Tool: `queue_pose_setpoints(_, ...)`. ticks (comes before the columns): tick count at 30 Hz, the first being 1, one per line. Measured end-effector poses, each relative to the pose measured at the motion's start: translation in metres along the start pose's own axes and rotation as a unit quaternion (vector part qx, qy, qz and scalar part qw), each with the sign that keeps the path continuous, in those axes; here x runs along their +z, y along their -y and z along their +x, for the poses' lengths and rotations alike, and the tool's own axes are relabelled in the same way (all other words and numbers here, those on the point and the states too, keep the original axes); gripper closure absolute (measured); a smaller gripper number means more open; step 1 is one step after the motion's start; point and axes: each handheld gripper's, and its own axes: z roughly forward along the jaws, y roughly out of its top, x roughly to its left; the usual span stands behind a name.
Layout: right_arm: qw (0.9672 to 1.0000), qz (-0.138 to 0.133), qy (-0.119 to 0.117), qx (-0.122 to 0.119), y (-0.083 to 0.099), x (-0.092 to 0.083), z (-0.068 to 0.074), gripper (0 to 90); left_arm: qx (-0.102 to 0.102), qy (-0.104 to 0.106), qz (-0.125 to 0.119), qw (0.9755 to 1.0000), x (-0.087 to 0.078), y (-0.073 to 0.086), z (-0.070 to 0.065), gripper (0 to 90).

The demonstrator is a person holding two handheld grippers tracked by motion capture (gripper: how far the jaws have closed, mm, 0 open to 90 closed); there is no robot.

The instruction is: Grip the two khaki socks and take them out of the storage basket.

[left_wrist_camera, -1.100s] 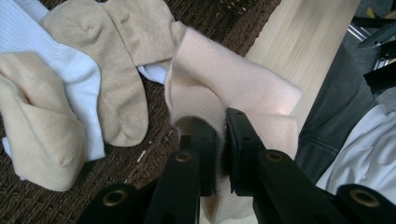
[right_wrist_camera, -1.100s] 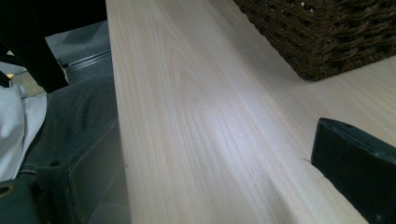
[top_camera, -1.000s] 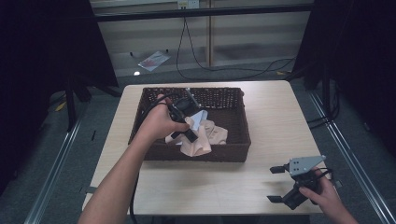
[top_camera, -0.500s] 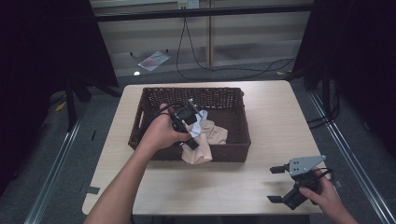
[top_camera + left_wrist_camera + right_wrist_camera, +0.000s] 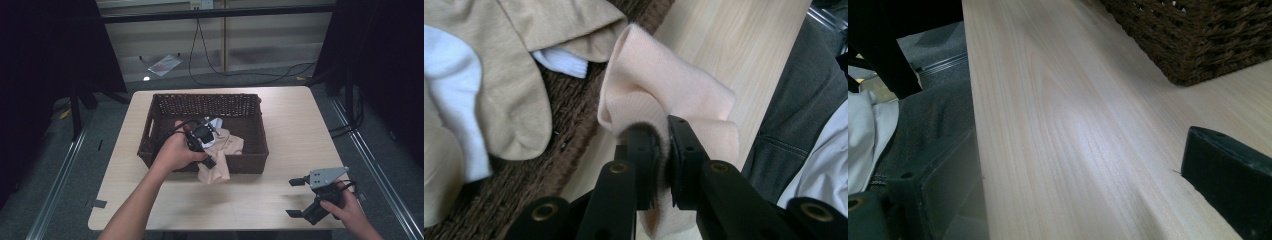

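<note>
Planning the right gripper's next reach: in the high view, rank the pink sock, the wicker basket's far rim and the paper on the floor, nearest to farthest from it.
1. Pink sock, over the basket's near wall, held by the left gripper.
2. Wicker basket's far rim, mid-table.
3. Paper, on the floor beyond the table.

Measured from the right gripper.

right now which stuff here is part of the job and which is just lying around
In the job:
- left tool, shut on the peach sock, over the basket's near wall
- wicker basket
- beige socks and white sock in it

Lying about:
- right tool, open, resting on the table
- cables and paper on the floor
</note>
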Motion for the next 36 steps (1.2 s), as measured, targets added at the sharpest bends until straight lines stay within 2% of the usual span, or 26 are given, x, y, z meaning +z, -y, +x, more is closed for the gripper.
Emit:
queue_pose_setpoints(2, 1.0, 0.0, 0.001, -0.001, 0.0, 0.0, 0.0, 1.4, 0.006, 0.001, 0.002, 1.0, 0.001, 0.0, 0.001, 81.9)
queue_pose_setpoints(8, 1.0, 0.001, 0.001, 0.0, 0.0, 0.0, 0.0, 1.4, 0.007, 0.005, 0.005, 1.0, 0.01, 0.003, -0.001, 81.2)
queue_pose_setpoints(12, 1.0, 0.001, 0.0, -0.001, 0.0, 0.0, 0.0, 1.4, 0.012, -0.001, 0.008, 0.9999, 0.017, 0.005, -0.002, 80.7)
queue_pose_setpoints(13, 1.0, 0.001, 0.0, -0.001, 0.0, 0.0, 0.0, 1.4, 0.01, -0.001, 0.012, 0.9999, 0.017, 0.005, -0.002, 80.4)
queue_pose_setpoints(16, 1.0, -0.001, -0.001, 0.001, 0.0, 0.0, 0.0, 1.4, 0.012, 0.001, 0.003, 0.9999, 0.023, 0.008, -0.002, 80.0)
queue_pose_setpoints(18, 1.0, -0.002, -0.001, 0.001, 0.0, 0.0, 0.0, 1.4, 0.008, 0.003, 0.009, 0.9999, 0.025, 0.01, -0.002, 79.8)
queue_pose_setpoints(19, 1.0, -0.001, -0.001, 0.001, 0.0, 0.0, 0.0, 1.4, 0.003, 0.002, 0.004, 1.0, 0.027, 0.011, -0.003, 79.5)
queue_pose_setpoints(22, 1.0, 0.0, 0.0, -0.001, 0.0, 0.0, 0.0, 1.4, 0.009, -0.006, 0.006, 0.9999, 0.03, 0.014, -0.004, 77.4)
queue_pose_setpoints(28, 1.0, 0.0, 0.0, -0.001, 0.0, 0.0, 0.0, 1.4, 0.012, -0.003, 0.008, 0.9999, 0.033, 0.016, -0.007, 77.4)
queue_pose_setpoints(30, 1.0, -0.001, -0.003, 0.0, 0.0, 0.0, 0.0, 1.4, 0.012, -0.009, 0.006, 0.9999, 0.034, 0.016, -0.009, 71.4)
queue_pose_setpoints(32, 1.0, -0.002, -0.003, 0.001, 0.0, 0.0, 0.0, 1.4, 0.018, -0.009, 0.01, 0.9998, 0.034, 0.016, -0.009, 71.6)
queue_pose_setpoints(36, 1.0, -0.002, -0.003, 0.001, 0.0, 0.0, 0.0, 1.4, 0.023, -0.019, 0.008, 0.9995, 0.029, 0.015, -0.013, 63.2)
